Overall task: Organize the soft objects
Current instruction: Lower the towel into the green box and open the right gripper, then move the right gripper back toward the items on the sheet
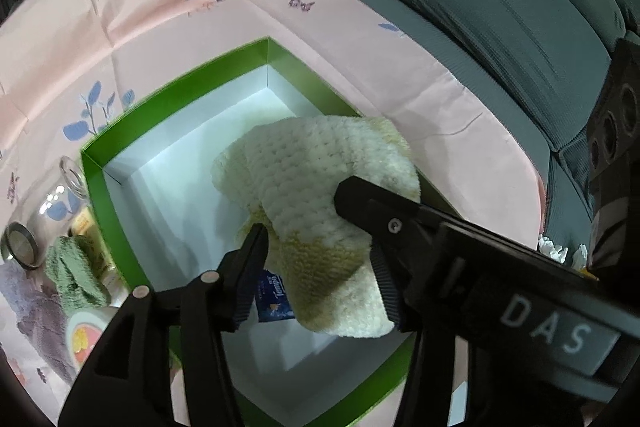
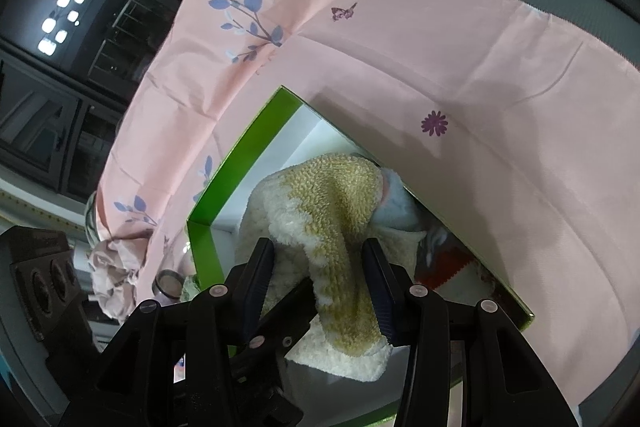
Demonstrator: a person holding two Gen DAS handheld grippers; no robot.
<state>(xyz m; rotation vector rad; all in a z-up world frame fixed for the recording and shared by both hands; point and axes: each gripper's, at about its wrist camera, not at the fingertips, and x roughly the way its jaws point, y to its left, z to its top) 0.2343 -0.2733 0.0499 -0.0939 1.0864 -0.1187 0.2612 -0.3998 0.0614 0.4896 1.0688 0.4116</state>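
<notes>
A cream and yellow fluffy towel (image 1: 316, 195) lies bunched in a green box with a white inside (image 1: 180, 187); both also show in the right wrist view, the towel (image 2: 332, 227) in the box (image 2: 236, 167). My left gripper (image 1: 320, 267) is open, its fingers on either side of the towel's near end. My right gripper (image 2: 320, 275) is open too, its fingers straddling a raised fold of the towel. The right gripper's finger (image 1: 376, 203) crosses the left wrist view on top of the towel. A light blue soft item (image 2: 396, 203) lies behind the towel.
The box sits on a pink floral cloth (image 1: 160, 7) over a grey sofa (image 1: 500, 7). Left of the box are a glass jar (image 1: 44, 203), a green knitted cloth (image 1: 76, 271), a purple towel (image 1: 36, 315) and a small bowl (image 1: 84, 335). A blue packet (image 1: 274, 297) lies in the box.
</notes>
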